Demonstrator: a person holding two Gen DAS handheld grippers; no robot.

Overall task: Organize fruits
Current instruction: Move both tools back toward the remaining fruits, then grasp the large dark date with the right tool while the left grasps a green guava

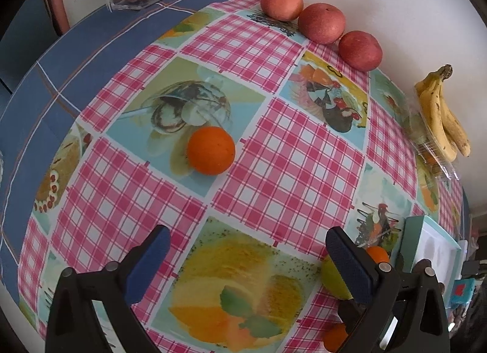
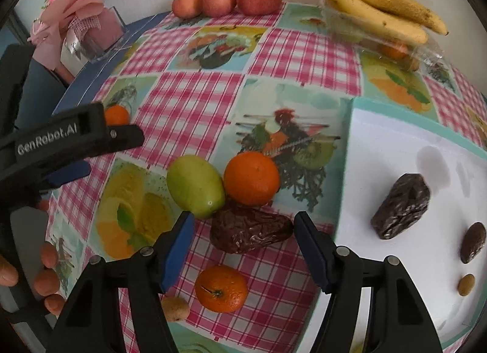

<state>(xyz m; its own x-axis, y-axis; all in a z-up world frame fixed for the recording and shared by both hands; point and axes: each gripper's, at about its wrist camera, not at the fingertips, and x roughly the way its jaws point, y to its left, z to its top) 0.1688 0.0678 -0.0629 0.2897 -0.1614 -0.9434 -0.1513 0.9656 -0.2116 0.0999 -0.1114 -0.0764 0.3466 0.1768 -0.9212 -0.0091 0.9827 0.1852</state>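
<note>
Through your left wrist view, your left gripper hangs spread and empty over the checked pink oilcloth table. One round orange mandarin sits alone at mid frame, well apart from the jaws. Three red apples line the wall at the top, and a bunch of spotted yellow bananas lies on a clear plastic punnet at the right edge; what that punnet holds is too blurred to name.

Across your right wrist view, your right gripper straddles a wrinkled dark brown date at lower centre. Its jaws stand apart on either side of the date and do not yet look to press on it. Touching the date's upper side are a smooth green oval fruit and a second mandarin; a third mandarin lies below. The white tray with a teal rim at right already holds another large date, a smaller dark one and a small tan fruit.

You appear to be sorting dates into that tray. Next, close squarely on the date without nudging its neighbours, then carry it right.
</note>
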